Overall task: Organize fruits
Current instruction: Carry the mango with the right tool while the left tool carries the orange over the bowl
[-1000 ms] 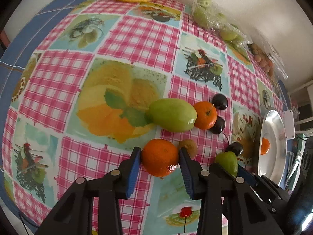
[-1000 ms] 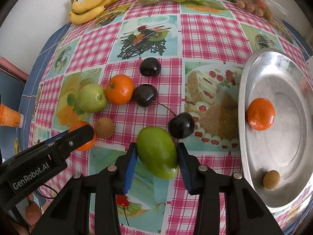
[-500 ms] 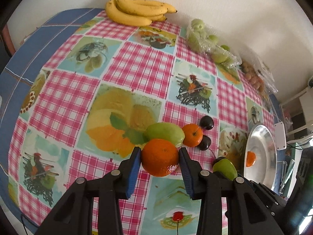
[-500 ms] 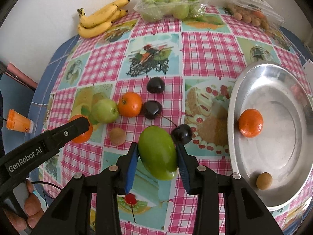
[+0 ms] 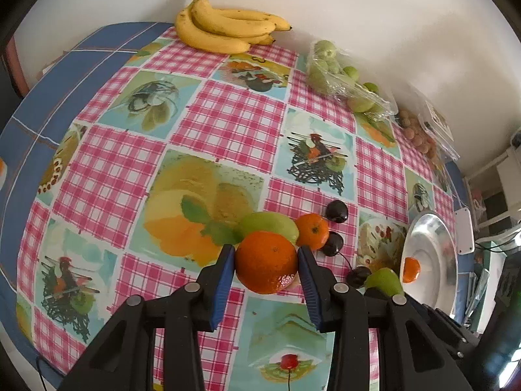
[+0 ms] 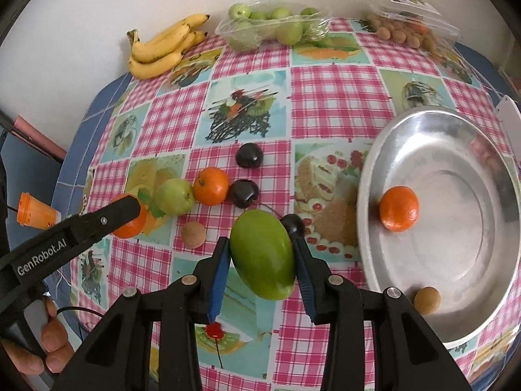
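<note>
From the left wrist view, the bench carries one bunch of bananas, one bag of green fruit, two oranges, and one metal tray holding a third. The left tongs point steeply down, narrowly parted, their blue pads clamped on a big orange lifted clear of the cloth.

From the right wrist view, three dark cherries, one pear and one small brown fruit lie loose. The right tongs, equally steep, grip a green mango above the bench, beside the tray.
</note>
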`<state>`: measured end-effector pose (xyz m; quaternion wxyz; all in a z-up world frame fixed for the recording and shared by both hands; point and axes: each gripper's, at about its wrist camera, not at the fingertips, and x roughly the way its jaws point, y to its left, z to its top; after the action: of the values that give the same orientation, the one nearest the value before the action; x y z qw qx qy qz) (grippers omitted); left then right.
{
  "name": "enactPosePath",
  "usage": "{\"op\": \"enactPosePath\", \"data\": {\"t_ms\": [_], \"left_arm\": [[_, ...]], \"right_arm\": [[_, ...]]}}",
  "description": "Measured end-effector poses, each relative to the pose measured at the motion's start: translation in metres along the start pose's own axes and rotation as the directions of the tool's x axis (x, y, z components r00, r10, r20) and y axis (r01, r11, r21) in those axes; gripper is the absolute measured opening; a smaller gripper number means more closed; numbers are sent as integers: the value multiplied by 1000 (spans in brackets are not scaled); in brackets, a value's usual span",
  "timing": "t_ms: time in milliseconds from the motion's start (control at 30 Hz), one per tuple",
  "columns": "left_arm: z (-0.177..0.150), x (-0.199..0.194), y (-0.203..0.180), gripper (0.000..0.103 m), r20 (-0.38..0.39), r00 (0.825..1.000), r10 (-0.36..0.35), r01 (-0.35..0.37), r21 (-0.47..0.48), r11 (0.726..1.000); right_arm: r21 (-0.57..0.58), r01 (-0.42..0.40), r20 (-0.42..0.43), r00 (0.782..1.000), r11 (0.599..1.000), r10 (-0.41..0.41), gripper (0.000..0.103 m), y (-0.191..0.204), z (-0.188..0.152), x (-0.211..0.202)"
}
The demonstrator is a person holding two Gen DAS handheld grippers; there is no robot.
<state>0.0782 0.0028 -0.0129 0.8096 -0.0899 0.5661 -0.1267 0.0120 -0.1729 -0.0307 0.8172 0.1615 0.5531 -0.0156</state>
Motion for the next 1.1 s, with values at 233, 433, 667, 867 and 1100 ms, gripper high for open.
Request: {"op": "enactPosePath", "data": {"t_ms": [233,433,667,867,1100], "left_arm": [[-7,0,-29,42,-5,1000,-8,8,70,997],[-18,4,-65,42,-20,999,-31,34,159,987],[-36,7,-108,42,-38,998,-59,67,276,959],[-50,11,-147,42,-62,993,-95,112,374,921],[-60,17,-184,42,-69,992,-111,130,470,873]], "right_arm": [[108,-18,31,999,994,14,40,-38,2,-16],[219,11,63,998,976,-25,40,-85,-2,-32],[356,33,84,994,934,-68,40,-140,-12,-48],[420,69,96,988,905,-120,40,-168,-18,-61],[448,100,99,982,888,-161,41,-186,-25,-71]]}}
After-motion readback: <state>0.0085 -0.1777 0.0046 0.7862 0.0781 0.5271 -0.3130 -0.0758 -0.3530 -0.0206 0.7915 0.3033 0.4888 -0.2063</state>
